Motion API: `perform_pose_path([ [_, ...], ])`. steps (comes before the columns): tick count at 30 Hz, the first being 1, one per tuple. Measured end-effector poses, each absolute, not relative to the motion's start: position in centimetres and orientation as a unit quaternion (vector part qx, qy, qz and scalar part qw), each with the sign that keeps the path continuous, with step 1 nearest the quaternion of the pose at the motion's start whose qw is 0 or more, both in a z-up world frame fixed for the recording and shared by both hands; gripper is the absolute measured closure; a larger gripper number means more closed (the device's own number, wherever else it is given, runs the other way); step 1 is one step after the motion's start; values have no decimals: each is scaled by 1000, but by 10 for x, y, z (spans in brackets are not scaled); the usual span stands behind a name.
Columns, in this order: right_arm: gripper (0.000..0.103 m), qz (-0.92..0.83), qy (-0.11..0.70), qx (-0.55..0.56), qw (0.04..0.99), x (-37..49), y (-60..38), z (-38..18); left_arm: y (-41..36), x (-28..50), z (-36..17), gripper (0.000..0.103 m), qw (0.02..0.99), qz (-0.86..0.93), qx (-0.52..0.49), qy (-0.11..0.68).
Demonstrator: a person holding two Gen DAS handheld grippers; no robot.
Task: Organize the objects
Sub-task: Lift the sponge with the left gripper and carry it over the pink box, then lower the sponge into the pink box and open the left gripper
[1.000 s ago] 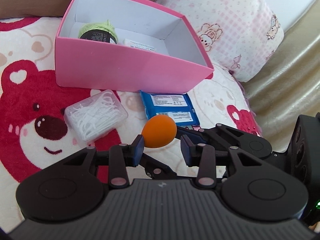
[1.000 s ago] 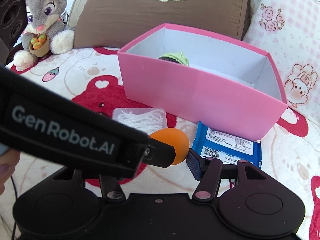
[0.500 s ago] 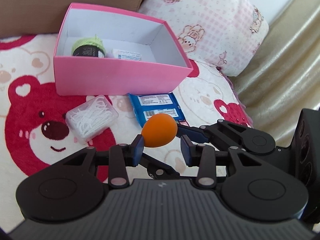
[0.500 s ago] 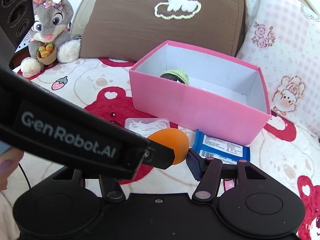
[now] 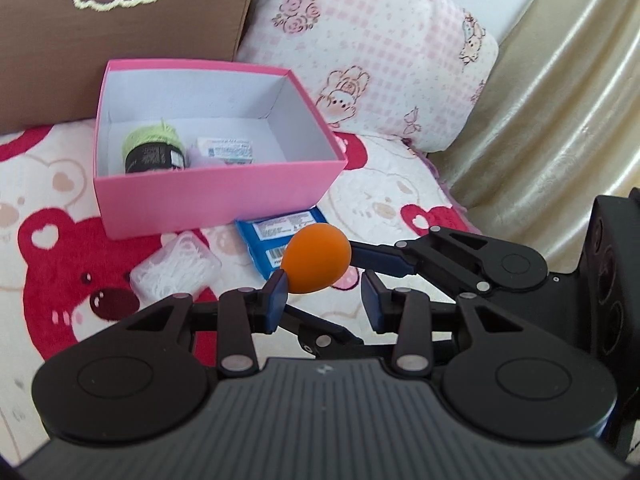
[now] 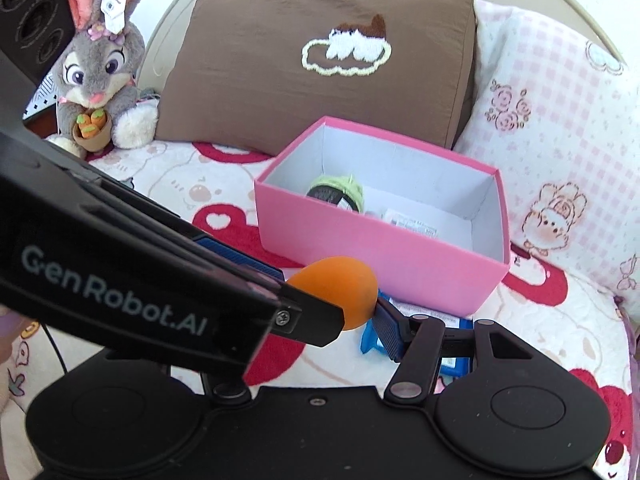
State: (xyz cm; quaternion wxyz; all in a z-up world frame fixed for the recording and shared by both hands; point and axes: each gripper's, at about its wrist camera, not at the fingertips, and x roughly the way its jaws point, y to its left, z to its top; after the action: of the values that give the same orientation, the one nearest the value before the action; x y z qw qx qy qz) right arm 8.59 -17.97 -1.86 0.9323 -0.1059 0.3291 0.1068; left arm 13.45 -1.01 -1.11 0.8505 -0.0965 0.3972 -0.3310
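Note:
An orange egg-shaped sponge [image 5: 318,258] hangs above the bear blanket, in front of the pink box [image 5: 208,196]. My right gripper [image 6: 334,320] is shut on the sponge [image 6: 340,284] lengthwise. One blue-padded finger [image 5: 380,259] presses its right side, and the other runs underneath, its tip hidden. My left gripper [image 5: 324,296] stands around the sponge. Its left pad touches the sponge and a gap shows at its right pad. A green yarn ball [image 5: 154,148] and a small packet [image 5: 226,150] lie in the box.
A blue wipes packet [image 5: 272,240] and a clear case of floss picks [image 5: 176,272] lie on the blanket before the box. Behind the box stand a brown pillow [image 6: 312,68], a pink checked pillow [image 5: 372,60] and a bunny plush [image 6: 100,76]. Gold fabric [image 5: 560,120] hangs at the right.
Both grippers have risen together with the sponge. The box and the things on the blanket now look lower and farther away, and more of the box's inside shows. Neither gripper's jaws have moved.

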Motion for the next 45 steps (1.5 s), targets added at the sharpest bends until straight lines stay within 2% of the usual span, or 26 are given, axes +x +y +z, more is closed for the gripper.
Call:
perform_pose_path([
  [11, 49, 125, 295, -75, 944, 119, -193, 23, 3, 161, 38, 64, 865, -328, -90, 368],
  [17, 50, 129, 280, -76, 948, 155, -192, 42, 5, 188, 57, 64, 879, -309, -88, 351],
  [22, 50, 143, 301, -93, 938, 192, -191, 46, 1, 227, 57, 65, 879, -285, -80, 375],
  [31, 50, 175, 334, -120, 918, 265, -197, 26, -16, 302, 37, 65, 866, -250, -86, 425],
  [45, 50, 225, 379, -190, 877, 347, -207, -32, -28, 384, -32, 65, 840, -211, -145, 478],
])
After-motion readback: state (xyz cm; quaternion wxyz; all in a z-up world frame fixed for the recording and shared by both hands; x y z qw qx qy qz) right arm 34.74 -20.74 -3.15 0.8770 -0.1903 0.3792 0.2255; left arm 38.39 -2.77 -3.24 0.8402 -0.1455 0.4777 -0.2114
